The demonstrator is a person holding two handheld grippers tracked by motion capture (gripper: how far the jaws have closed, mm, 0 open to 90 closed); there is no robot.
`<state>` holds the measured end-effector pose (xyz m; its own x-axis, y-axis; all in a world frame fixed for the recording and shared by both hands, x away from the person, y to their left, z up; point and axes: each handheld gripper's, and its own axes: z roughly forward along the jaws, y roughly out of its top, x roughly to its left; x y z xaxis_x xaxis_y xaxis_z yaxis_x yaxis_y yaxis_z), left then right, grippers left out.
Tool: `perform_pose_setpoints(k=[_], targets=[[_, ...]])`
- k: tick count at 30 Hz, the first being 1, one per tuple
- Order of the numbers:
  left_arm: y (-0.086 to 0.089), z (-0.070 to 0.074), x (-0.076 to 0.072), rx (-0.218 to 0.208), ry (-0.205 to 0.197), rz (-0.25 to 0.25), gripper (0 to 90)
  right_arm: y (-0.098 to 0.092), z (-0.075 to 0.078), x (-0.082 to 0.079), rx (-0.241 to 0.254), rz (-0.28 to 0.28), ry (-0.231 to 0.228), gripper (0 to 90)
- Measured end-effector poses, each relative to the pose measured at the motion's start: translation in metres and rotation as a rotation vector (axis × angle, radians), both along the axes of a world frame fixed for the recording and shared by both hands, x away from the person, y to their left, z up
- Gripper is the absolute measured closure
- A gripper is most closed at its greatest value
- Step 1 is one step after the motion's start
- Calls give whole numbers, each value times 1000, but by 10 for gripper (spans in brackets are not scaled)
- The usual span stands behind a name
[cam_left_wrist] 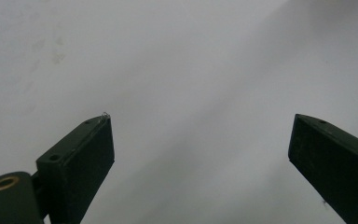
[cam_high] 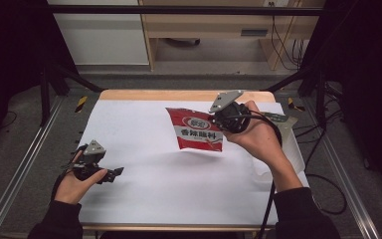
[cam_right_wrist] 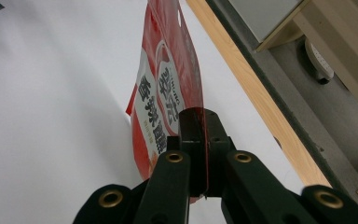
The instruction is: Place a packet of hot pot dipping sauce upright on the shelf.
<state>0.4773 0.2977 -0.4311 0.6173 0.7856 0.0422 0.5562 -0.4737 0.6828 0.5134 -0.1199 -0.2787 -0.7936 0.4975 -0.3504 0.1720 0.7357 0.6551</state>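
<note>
Dark sleeves and forearms enter at the near edge of the white-covered table (cam_high: 144,199), the largest thing in view, with a wooden strip along its far side. Above its middle hangs a red snack bag (cam_high: 195,130), lifted clear of the surface and casting a shadow below it. The right claw (cam_high: 222,121) is clamped on one edge of the bag; its own view shows the jaws pinching the thin red film (cam_right_wrist: 168,93) flat between them. The left claw (cam_high: 113,174) hovers low over bare table near the left corner, jaws wide and holding nothing. The carry seems to be under way. Next, I judge, comes setting the bag down or bringing the free claw across to take its loose edge.
</note>
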Motion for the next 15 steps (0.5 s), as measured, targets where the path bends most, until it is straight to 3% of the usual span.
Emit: perform_pose_setpoints(k=[11,15], targets=[[2,-2,0,-1,2,4,70,-21,16,-8,59,-24,-27,900],[2,-1,0,-10,5,2,70,-27,19,-13,59,-32,-36,900]])
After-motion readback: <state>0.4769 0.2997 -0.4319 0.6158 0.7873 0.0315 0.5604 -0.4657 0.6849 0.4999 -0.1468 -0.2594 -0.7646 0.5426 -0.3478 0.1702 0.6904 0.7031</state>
